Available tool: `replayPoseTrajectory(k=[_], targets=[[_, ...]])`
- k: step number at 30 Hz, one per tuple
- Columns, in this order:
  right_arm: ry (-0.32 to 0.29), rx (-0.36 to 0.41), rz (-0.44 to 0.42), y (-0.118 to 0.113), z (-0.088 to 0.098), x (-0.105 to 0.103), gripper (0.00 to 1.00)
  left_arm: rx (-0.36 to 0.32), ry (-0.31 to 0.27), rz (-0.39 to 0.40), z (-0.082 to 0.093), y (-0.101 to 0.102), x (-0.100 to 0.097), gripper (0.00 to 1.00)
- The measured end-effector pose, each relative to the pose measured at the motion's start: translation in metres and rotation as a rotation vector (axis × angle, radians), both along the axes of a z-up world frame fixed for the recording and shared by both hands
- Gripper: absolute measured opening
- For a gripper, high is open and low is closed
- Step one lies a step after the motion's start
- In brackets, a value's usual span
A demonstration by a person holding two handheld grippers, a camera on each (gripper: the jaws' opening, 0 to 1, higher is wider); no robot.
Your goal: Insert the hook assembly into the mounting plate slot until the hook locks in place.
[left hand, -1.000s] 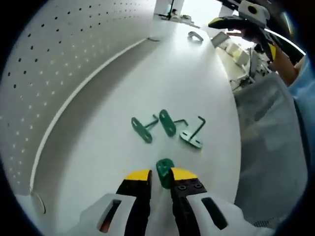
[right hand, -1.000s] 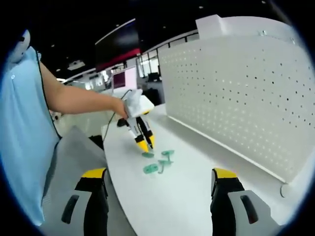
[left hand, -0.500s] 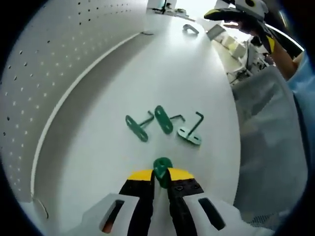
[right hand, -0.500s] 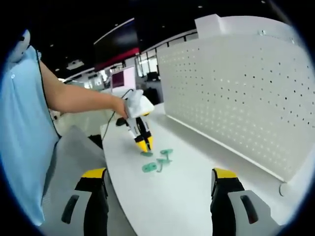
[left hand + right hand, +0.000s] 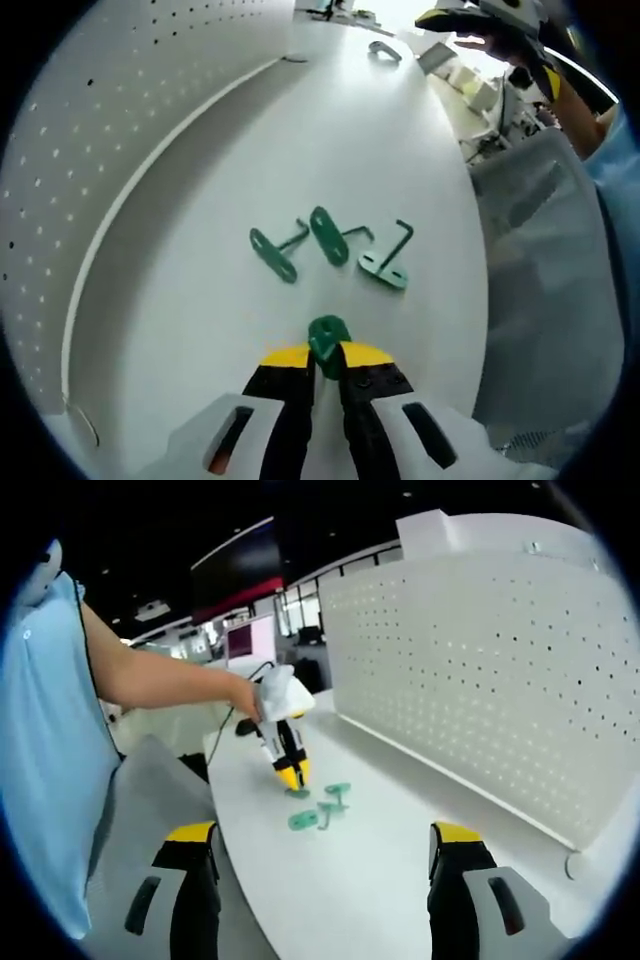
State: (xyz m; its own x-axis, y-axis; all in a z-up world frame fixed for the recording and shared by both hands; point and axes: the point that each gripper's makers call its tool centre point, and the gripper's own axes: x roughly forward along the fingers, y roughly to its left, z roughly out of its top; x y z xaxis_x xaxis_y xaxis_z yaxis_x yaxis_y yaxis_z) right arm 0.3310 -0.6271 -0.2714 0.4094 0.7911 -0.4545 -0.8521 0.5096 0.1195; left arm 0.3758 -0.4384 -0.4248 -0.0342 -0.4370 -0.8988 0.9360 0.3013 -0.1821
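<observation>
My left gripper (image 5: 327, 356) is shut on a green hook assembly (image 5: 327, 334), whose rounded plate sticks out just past the yellow fingertips (image 5: 286, 356), low over the white table (image 5: 350, 130). Three more green hook assemblies lie ahead of it: one at the left (image 5: 272, 254), one in the middle (image 5: 329, 234) and one at the right (image 5: 386, 266). In the right gripper view the left gripper (image 5: 290, 773) points down at the table beside those green pieces (image 5: 303, 820). My right gripper (image 5: 322, 832) is held wide open above the table's near end, with nothing between its fingers.
A white pegboard (image 5: 110, 120) (image 5: 480, 680) stands upright along the table's far side. A grey hook (image 5: 384, 50) lies at the far end of the table. A person's arm (image 5: 160, 685) and blue sleeve are on the left; a grey chair back (image 5: 540, 260) stands beside the table edge.
The left gripper's jaws have closed from a small gap onto the green hook assembly. The right gripper has stayed open and still.
</observation>
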Motion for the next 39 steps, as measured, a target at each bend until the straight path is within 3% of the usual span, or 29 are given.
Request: replayPoseTrajectory(k=[24,39], targets=[[-0.015,-0.001,-0.003,-0.001,0.005,0.002,0.87,-0.007,-0.030,-0.001,0.002,0.005,0.003,0.04],[-0.049,-0.006,-0.005,-0.001,0.017,0.004,0.87,-0.055,-0.108,0.031,0.020,0.007,0.005,0.04]])
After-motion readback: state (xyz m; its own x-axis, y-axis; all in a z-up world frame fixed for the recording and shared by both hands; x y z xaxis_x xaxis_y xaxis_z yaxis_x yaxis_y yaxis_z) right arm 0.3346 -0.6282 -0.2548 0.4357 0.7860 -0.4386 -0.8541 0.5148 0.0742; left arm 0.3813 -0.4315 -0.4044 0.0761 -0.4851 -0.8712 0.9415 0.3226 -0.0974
